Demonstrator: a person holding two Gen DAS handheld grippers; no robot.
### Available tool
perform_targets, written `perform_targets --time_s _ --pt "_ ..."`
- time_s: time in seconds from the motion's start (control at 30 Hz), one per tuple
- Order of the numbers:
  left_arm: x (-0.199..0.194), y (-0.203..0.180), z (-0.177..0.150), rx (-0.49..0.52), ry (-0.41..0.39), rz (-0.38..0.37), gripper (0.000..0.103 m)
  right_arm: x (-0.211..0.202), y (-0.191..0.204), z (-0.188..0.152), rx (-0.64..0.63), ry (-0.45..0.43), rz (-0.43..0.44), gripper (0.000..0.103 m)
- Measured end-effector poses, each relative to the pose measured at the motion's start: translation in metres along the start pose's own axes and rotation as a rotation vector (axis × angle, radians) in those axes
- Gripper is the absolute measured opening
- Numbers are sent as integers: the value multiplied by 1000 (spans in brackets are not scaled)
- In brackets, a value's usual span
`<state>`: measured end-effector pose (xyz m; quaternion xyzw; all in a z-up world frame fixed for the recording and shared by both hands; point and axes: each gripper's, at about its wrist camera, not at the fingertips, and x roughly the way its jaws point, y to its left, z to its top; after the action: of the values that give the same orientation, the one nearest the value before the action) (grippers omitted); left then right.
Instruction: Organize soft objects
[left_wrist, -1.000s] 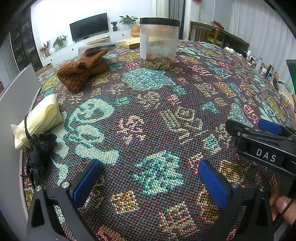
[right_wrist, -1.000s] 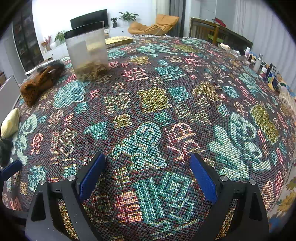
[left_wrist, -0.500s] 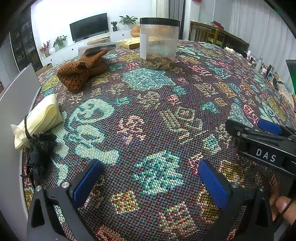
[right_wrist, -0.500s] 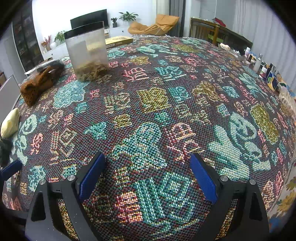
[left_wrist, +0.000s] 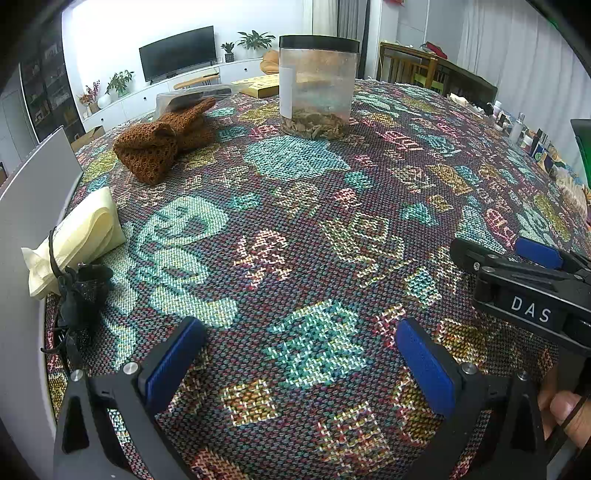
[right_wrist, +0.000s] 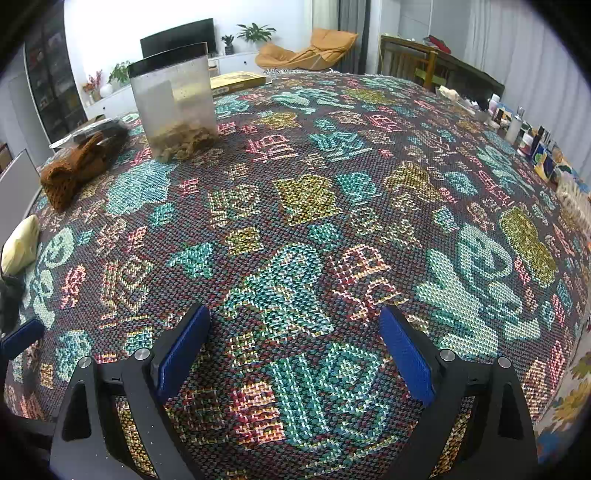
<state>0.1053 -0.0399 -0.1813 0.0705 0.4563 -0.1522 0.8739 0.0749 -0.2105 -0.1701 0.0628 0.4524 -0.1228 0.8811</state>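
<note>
Currently left gripper (left_wrist: 295, 354) and right gripper (right_wrist: 293, 343) both hover jaws apart, empty, over the patterned tablecloth (left_wrist: 314, 229), well short of the clear jar (left_wrist: 317, 86); brown knit cloth (left_wrist: 162, 138) just left of jar, cream cloth (left_wrist: 79, 236) and black tangle (left_wrist: 79, 291) nearer, at left edge.

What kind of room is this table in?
Most likely a home living room: a flat-screen TV on a low white cabinet, potted plants, and an orange beanbag behind the patterned tablecloth.
</note>
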Motion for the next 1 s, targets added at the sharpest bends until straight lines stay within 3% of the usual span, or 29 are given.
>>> perform_targets --time_s 1.0 --pt "1 0 0 4 7 -2 103 0 0 0 1 -1 0 95"
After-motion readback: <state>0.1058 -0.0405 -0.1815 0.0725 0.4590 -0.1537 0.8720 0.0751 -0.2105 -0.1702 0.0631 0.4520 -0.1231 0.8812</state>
